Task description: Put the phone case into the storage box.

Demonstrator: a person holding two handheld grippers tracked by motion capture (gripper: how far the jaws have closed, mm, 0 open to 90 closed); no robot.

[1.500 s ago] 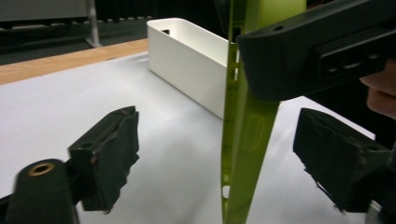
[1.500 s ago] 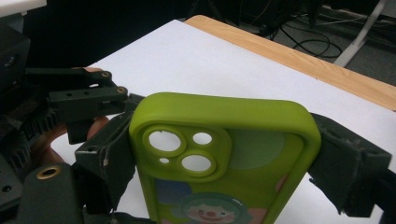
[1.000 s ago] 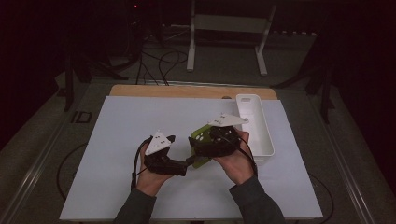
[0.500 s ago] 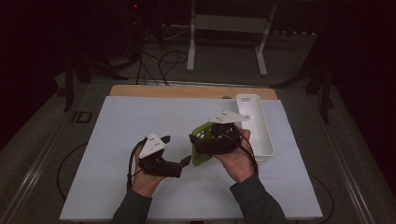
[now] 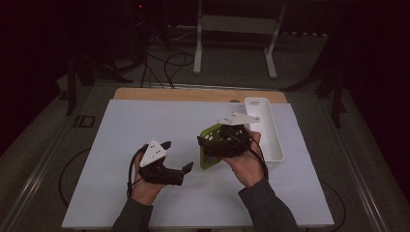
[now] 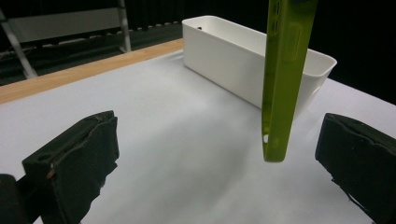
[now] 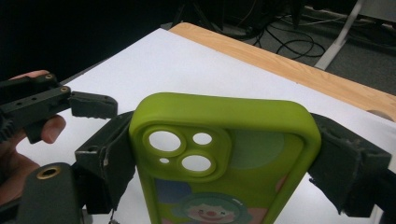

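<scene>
A lime-green phone case (image 5: 209, 158) with a camera cut-out and a clown picture stands on edge just above the white table (image 5: 145, 121). My right gripper (image 5: 212, 144) is shut on its two long sides, which the right gripper view shows at the case (image 7: 224, 116). My left gripper (image 5: 177, 155) is open to the left of the case, a short gap away. In the left gripper view the case (image 6: 280, 84) hangs edge-on between the spread jaws, nearer the right one, and touches neither.
A long white bin (image 5: 265, 126) lies at the right of the table, just behind my right hand, and appears again as the bin (image 6: 243, 51). A wooden strip (image 5: 193, 94) runs along the far edge. Cables and stand legs (image 5: 232, 48) are on the floor beyond.
My left gripper has drawn back slightly to the left and toward me, away from the case. The right gripper keeps the case in about the same place.
</scene>
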